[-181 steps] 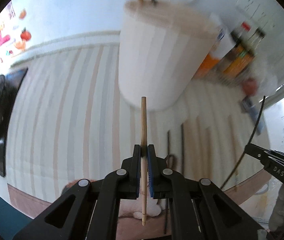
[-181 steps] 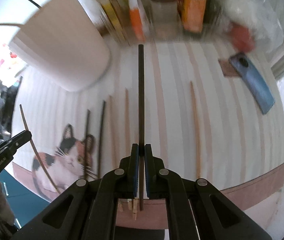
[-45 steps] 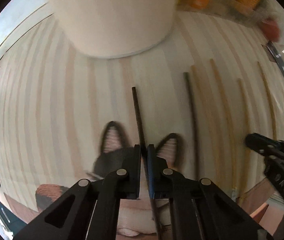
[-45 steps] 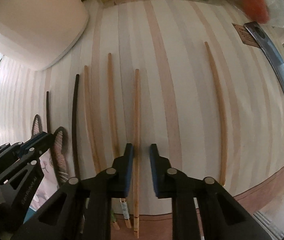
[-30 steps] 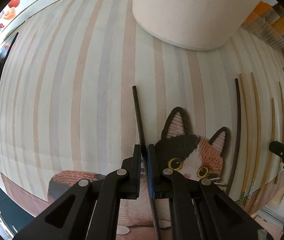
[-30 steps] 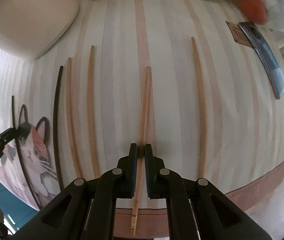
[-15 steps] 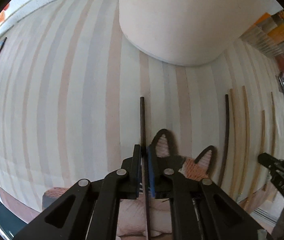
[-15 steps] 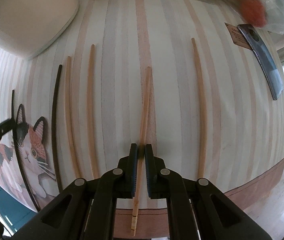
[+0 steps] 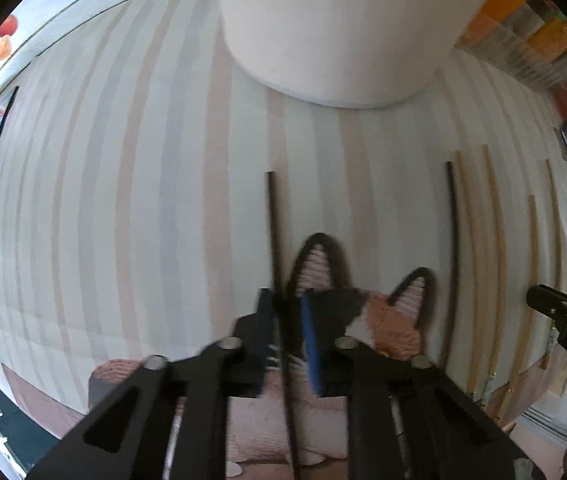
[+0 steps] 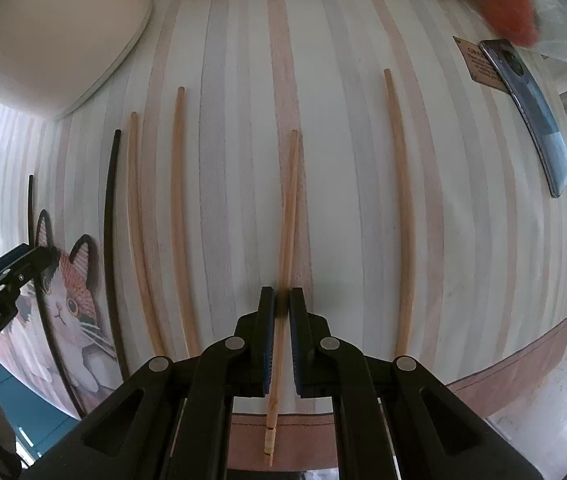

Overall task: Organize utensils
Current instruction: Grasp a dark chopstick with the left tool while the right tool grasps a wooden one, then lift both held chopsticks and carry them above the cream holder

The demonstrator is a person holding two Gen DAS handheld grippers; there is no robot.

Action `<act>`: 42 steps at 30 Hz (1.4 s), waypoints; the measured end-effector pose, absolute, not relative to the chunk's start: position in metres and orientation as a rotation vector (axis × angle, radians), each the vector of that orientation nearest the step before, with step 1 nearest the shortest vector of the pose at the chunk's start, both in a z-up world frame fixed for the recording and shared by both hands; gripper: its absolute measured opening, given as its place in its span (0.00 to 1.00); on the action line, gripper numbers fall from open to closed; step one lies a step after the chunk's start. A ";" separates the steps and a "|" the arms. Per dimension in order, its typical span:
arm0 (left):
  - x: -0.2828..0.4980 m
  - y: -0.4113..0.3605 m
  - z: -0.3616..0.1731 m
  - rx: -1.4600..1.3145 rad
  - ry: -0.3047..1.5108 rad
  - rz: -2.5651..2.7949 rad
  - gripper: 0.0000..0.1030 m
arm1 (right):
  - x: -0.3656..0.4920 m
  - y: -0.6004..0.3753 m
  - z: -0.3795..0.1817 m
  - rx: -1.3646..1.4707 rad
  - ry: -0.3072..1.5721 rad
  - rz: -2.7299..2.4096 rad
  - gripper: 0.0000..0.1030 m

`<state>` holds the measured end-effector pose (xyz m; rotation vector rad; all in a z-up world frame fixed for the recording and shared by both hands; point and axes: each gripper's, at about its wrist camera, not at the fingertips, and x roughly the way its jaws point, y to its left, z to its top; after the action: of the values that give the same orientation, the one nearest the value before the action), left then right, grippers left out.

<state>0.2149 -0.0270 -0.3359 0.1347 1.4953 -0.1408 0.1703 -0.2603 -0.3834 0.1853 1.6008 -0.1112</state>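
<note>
The right gripper (image 10: 281, 304) sits low over the striped mat (image 10: 343, 160) with its jaws pressed together on a light wooden chopstick (image 10: 288, 216), gripped near its butt end so that most of the length runs forward, tilted slightly off the mat's stripes. The left gripper (image 9: 286, 312) is slightly parted around a thin black chopstick (image 9: 273, 232); the blue pads (image 9: 309, 340) seem not to be squeezing it, though motion blur makes contact hard to judge.

Just beyond the jaws, more chopsticks lie loose on the mat: two wooden ones (image 10: 179, 208) and a second black one (image 10: 109, 216) to the left of the held stick, and a single wooden one (image 10: 401, 200) well to its right. The cat picture (image 9: 363, 300) on the mat lies under the left gripper.

Farther off stands the big white holder (image 9: 335, 28), upright at the mat's far side, with jars and a phone (image 10: 531, 112) along the back edge.

The step in hand looks like a two-handed pick-up. The next move likely calls for the left jaws to clamp fully, then both sticks to be lifted, tipped upright and carried to the holder's mouth. A grip so near the end could let the long sticks swing.
</note>
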 end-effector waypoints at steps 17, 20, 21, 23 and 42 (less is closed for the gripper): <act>0.199 -0.031 -0.326 0.137 1.466 -0.146 0.03 | 0.160 -0.234 -0.376 0.167 1.558 -0.153 0.07; 0.191 -0.035 -0.306 0.145 1.425 -0.178 0.03 | 0.153 -0.238 -0.374 0.200 1.559 -0.137 0.07; 0.187 -0.036 -0.300 0.144 1.411 -0.186 0.03 | 0.150 -0.241 -0.373 0.215 1.556 -0.131 0.07; 0.183 -0.037 -0.289 0.144 1.387 -0.200 0.03 | 0.143 -0.247 -0.368 0.233 1.537 -0.119 0.07; 0.167 -0.045 -0.168 0.080 1.115 -0.325 0.02 | 0.139 -0.256 -0.242 0.329 1.207 -0.019 0.06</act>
<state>0.1668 -0.0447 -0.1684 0.0796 1.1154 -0.3255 0.1391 -0.2561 -0.2425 0.3287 1.2067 -0.0191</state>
